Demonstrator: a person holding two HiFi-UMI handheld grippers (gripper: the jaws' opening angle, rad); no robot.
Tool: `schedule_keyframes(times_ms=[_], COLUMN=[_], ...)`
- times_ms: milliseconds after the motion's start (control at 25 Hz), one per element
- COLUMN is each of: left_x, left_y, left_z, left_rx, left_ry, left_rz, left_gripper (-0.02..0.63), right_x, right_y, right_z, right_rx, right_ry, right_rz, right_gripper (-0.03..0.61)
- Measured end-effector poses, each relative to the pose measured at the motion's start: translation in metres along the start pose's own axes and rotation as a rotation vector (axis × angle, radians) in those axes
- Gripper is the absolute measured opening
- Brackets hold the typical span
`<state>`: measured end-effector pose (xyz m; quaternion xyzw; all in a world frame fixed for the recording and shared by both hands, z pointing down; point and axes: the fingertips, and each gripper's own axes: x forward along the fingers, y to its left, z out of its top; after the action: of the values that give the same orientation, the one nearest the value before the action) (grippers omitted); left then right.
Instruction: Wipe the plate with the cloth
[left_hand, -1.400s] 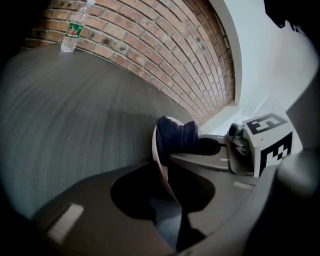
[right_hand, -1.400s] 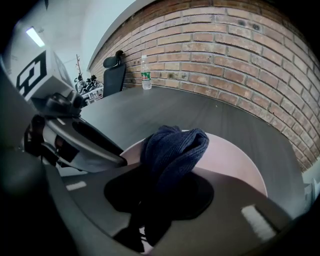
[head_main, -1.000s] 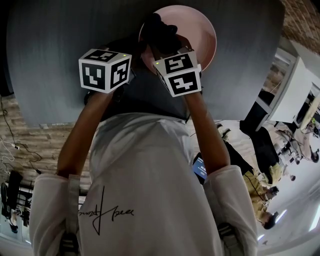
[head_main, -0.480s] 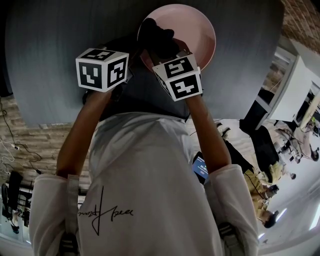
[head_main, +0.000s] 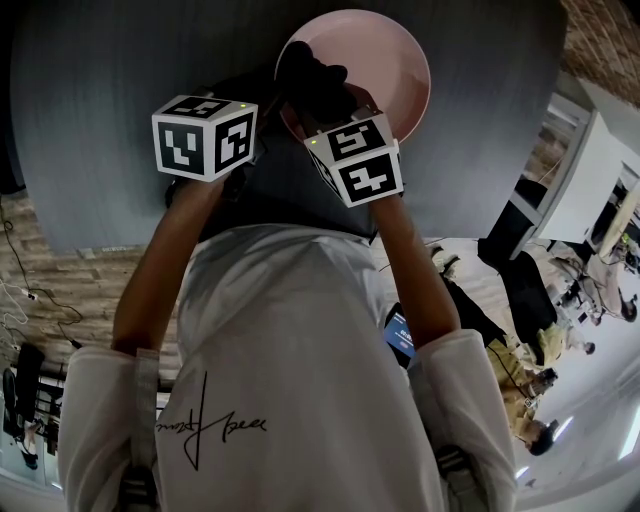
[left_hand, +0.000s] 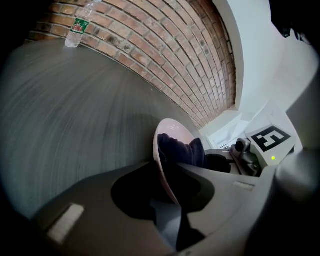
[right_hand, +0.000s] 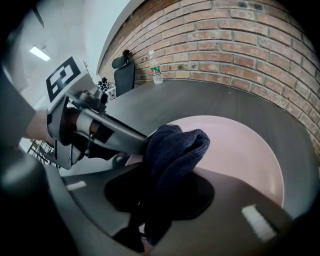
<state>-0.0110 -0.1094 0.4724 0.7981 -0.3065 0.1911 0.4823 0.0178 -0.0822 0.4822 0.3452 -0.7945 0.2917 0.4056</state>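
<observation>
**Plate and cloth, both grippers engaged.** The pink plate (head_main: 392, 58) lies at the far side of the dark grey table (head_main: 110, 90), seen nearly round in the head view. The left gripper (left_hand: 172, 192) is clamped on the plate's near rim: in the left gripper view the thin rim (left_hand: 161, 165) runs between its two jaws. The right gripper (right_hand: 165, 195) is closed on the dark blue cloth (right_hand: 172, 150), which bulges out past its jaws. The bunched end of the cloth lies on the plate's inner face, close to its left edge (head_main: 312, 75). A plastic bottle (right_hand: 156, 67) stands well apart at the far edge of the table, by the brick wall (right_hand: 235, 45).

**Change from the earlier frames.** The plate keeps its place. The right gripper's marker cube (head_main: 355, 157) sits a little lower and slightly turned. The cloth has shifted only a trace across the same left part of the plate. The left gripper's marker cube (head_main: 205, 137) has moved a trace to the left since the earliest frame, and its grip on the rim is unchanged.
</observation>
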Motion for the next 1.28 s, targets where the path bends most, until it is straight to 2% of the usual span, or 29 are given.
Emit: schedule_keyframes(times_ms=[1000,1280], left_x=[-0.001,0.004], left_y=[0.002,0.002], left_z=[0.003,0.004], left_rx=[-0.013,-0.025], left_ry=[-0.011,-0.016], left_rz=[-0.015,-0.017], left_gripper=[0.083,0.078], right_x=[-0.011,-0.014], right_y=[0.017,0.018], right_z=[-0.024,-0.035], right_rx=[0.015,-0.010], right_ry=[0.055,0.071], right_rz=[0.041,0.052], right_gripper=[0.123,0.123])
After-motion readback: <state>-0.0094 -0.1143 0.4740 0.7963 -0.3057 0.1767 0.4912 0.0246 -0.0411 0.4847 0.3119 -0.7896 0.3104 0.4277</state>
